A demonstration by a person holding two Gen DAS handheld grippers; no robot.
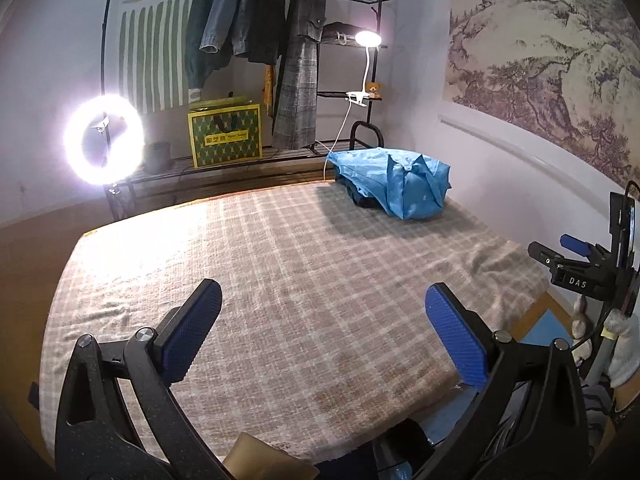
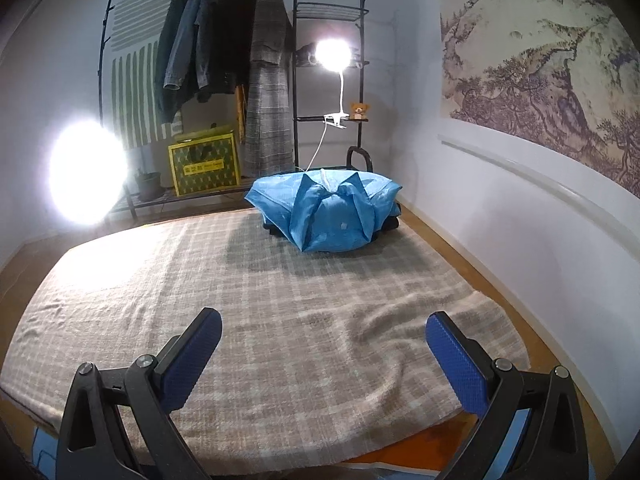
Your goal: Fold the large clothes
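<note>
Your left gripper (image 1: 324,334) has its blue fingers (image 1: 192,334) spread as wide as they go with nothing between them, poised above the near part of the plaid blanket (image 1: 280,264). Your right gripper (image 2: 324,354) is likewise wide open and empty over the same blanket, where it wrinkles. The folded blue garment (image 2: 326,212) sits on a dark pile at the far end, near the clothes rack (image 2: 296,60), well apart from both grippers

Blue garment (image 2: 326,212) slick, faintly shiny cloth; checked blanket (image 2: 260,320) rough, matt weave; rack (image 2: 296,60) black metal.
</note>
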